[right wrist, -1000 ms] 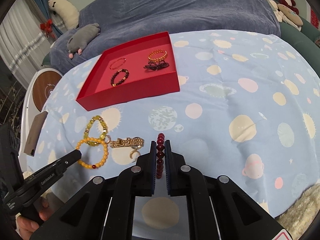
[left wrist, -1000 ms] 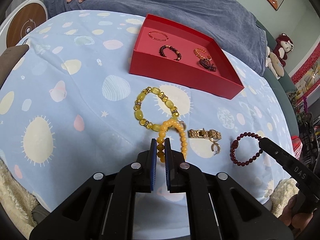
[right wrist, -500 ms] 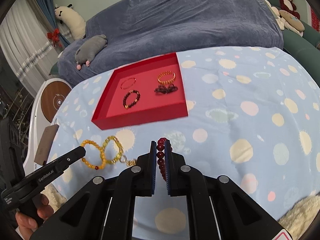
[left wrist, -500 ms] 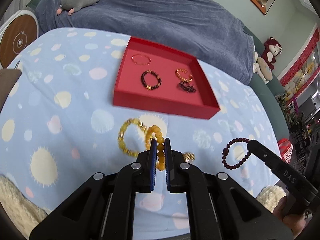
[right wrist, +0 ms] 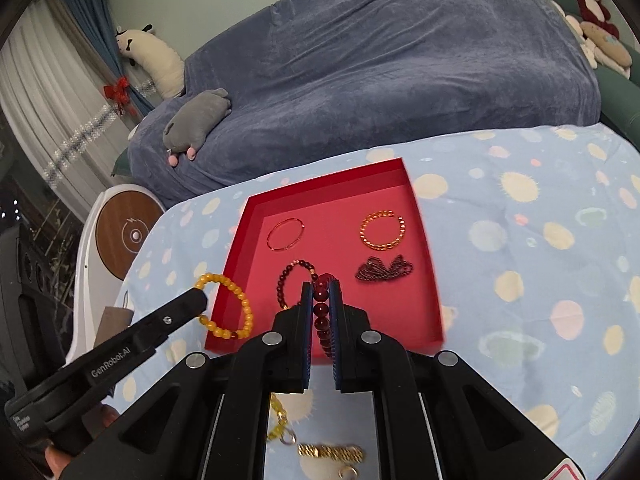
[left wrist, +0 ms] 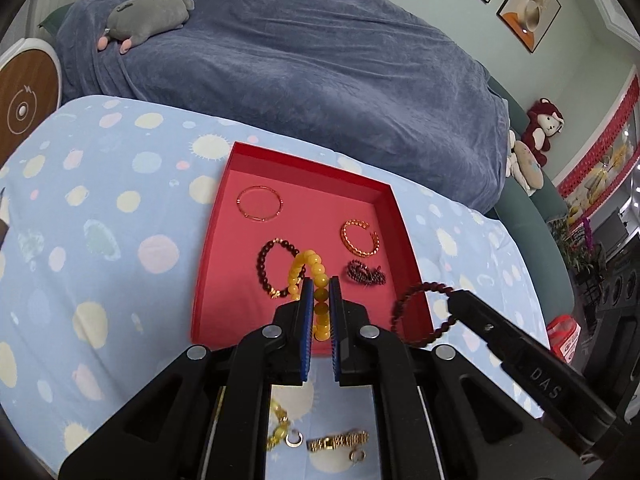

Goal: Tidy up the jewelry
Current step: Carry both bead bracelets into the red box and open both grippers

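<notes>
Left gripper [left wrist: 319, 292] pinching yellow bead bracelet [left wrist: 310, 276], held above near edge of red tray [left wrist: 208, 264]. Right gripper [right wrist: 320, 294] clamped on dark red bead bracelet [right wrist: 321, 312], likewise over tray. Step: carry-in, both bracelets airborne. Next: lower onto bare tray floor clear of garnet bracelet [left wrist: 274, 266], then part jaws.

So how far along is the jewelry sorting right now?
Done: four pieces lie in the red tray. In hand: the left gripper holds the yellow bead bracelet, the right gripper the dark red bead bracelet, both over the tray. Left: the gold watch-style bracelet and yellow crystal bracelet on the cloth.
</notes>
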Demonstrator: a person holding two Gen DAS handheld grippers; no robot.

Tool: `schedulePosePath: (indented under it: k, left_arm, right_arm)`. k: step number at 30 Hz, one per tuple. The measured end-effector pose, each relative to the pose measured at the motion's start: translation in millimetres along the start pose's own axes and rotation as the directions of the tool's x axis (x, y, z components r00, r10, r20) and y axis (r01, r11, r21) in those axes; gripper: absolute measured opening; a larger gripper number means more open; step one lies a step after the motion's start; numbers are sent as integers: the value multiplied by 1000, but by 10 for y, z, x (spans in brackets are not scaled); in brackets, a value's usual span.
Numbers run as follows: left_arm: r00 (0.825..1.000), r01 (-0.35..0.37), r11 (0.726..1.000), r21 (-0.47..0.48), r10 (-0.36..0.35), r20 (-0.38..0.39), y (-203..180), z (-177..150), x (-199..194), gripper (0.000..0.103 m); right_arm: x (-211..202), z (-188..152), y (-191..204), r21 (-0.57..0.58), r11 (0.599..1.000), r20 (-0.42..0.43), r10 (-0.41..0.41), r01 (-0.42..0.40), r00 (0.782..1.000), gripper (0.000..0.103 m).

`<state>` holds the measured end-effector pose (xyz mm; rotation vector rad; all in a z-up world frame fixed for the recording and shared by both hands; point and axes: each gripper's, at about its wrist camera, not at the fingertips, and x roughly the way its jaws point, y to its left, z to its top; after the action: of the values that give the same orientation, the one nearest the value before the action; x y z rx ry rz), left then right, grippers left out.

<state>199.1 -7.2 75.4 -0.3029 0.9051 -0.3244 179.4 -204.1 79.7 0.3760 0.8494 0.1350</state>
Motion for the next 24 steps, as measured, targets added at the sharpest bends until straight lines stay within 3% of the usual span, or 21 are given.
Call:
schedulePosePath:
  k: [5,11,13,15,17,20,24]
  left_arm:
    - [997,-6,1000,-25,4,-76,114,-35,382,7]
    - [992,-49,998,-26,46,-114,258,-187,599,9]
    - [992,-70,997,-23,67,-109,302,-214,597,20]
    - [992,-104,994,-26,102,-80,346,-229,546,44]
    - [991,-130,991,-35,128,-42,372,-239,466,52]
    - [989,-145,988,-45,144,-25,413,-258,396,53]
    - [988,-153,987,-52,153,-17,454,-346,271,53]
  right_arm:
    - [403,-26,-87,49,999,-72,9,-6,997,8]
    - [647,-143,-198,-8,996,-131,-88,87,987,10]
    - [630,-164,-218,-39,991,-114,-131,127,985,14]
    - [601,-182,-238,-54,988,-105,-150,145,983,14]
    - [540,-204,-247,-58,987,-91,-156,151,984,23]
    - [411,-256,-231,-68,986,-60,-160,156,985,36]
    - [233,-342,-199,-77,985,-38,-156,153,987,38]
